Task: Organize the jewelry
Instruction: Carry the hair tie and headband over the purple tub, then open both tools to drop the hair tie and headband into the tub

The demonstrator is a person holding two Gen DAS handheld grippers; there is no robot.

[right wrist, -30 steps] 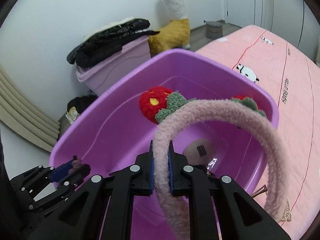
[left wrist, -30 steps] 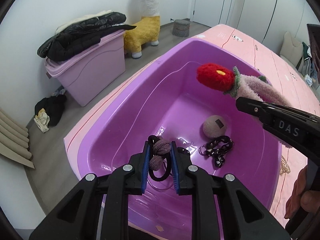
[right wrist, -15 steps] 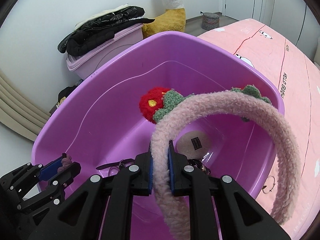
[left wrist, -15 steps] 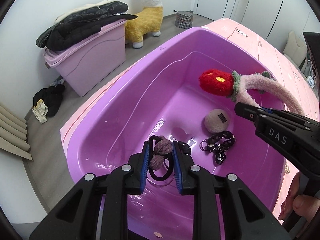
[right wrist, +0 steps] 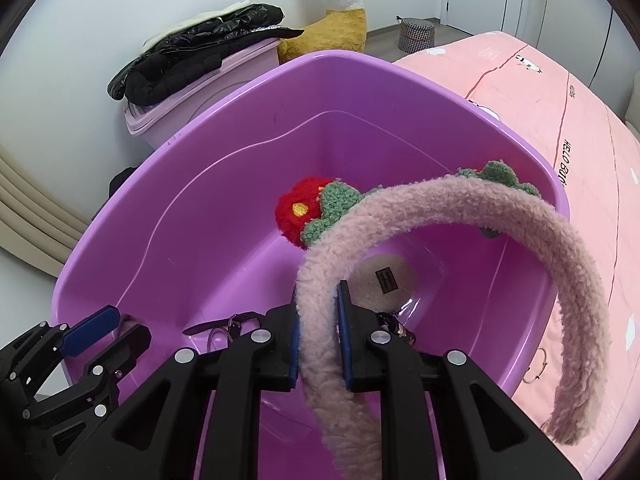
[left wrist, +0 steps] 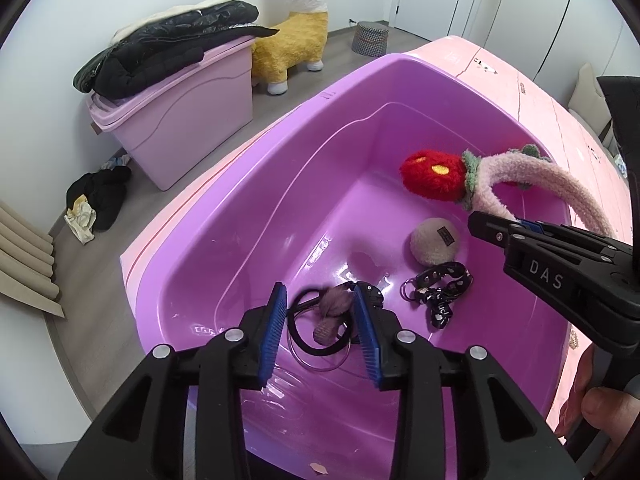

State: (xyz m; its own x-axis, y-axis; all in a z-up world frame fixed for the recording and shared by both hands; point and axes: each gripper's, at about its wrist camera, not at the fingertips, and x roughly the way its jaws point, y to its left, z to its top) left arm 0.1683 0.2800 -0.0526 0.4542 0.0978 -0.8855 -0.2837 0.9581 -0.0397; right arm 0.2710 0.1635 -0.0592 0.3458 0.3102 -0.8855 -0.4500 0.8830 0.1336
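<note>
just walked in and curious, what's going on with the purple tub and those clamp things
A person is sorting hair accessories into a purple tub with two handheld grippers. The left gripper has just been opening its fingers, and the knotted mauve hair tie sits loose between them over the tub floor. The right gripper grips a fuzzy pink headband with a red flower, held over the tub. A beige pom-pom and a black strap already lie inside.

1. The left gripper (left wrist: 320,312) points steeply down into the purple bin (left wrist: 224,216); its jaws have just been opening, and the hair tie (left wrist: 328,316) between the blue pads is no longer pressed.
2. The right gripper (right wrist: 320,316), just right of it, tilts down too, its jaws pinching the pink headband (right wrist: 460,216).
3. A hand (left wrist: 596,412) shows at the near right edge.
</note>
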